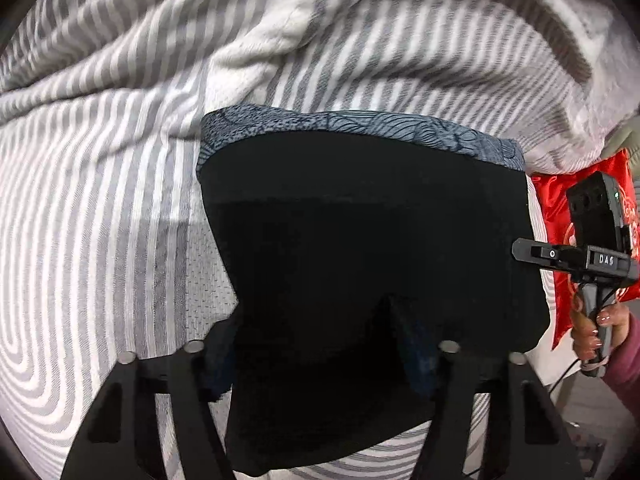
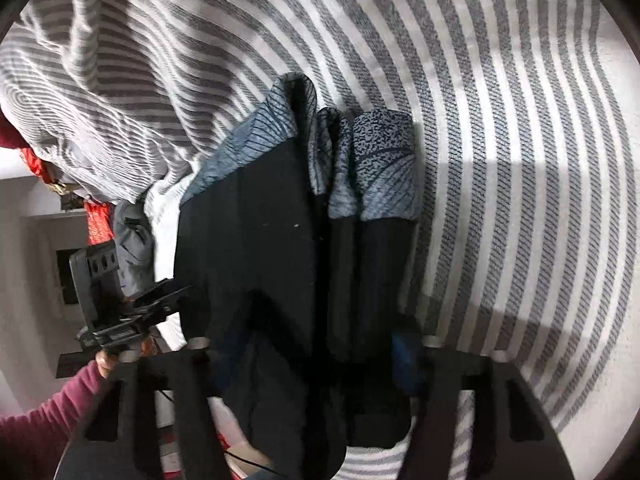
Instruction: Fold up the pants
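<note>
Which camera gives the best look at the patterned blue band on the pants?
The right wrist view: the patterned blue band shows there in several bunched folds with its print clear. The left wrist view shows only a thin strip of it along the far edge of the black pants.

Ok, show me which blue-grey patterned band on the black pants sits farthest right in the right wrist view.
The broad speckled band, bordering the grey-and-white striped sheet. The narrow bunched band and the fan-lined band lie left of it.
</note>
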A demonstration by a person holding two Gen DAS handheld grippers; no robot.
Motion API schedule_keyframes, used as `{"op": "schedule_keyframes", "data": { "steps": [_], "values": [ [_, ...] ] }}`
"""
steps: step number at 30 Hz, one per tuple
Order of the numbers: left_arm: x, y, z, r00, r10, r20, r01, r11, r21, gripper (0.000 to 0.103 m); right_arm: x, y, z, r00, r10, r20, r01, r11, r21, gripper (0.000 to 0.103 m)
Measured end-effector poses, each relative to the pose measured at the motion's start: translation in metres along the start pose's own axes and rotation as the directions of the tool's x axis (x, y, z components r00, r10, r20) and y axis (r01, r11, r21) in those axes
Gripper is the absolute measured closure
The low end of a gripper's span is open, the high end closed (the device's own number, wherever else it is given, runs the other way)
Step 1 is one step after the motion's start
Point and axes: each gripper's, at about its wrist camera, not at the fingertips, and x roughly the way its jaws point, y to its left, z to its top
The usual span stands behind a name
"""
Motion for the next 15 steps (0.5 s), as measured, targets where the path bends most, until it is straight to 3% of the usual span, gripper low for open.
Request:
{"op": "schedule_keyframes", "data": {
  "steps": [5,8,15],
  "values": [
    [-0.016,-0.007,-0.003,0.999,0.015,0.041,-0.014,1.000,-0.011,0.054,-0.013,0.009,-0.008,0.999,0.041,0.035,-0.041,0.999,0.012,0.060],
    [-0.030,-0.009,-0.005,0.998,0.015,0.063,-0.014,1.000,-0.011,0.054,-0.026,0.008,-0.017,0.994,0.089,0.056,-0.091,0.996,0.026,0.064],
    [-0.061,-0.033,-0.023,0.995,0.007,0.097,-0.010,1.000,0.027,0.054,-0.053,0.017,-0.045,0.992,0.107,0.073,-0.108,0.994,0.008,0.064]
  ]
}}
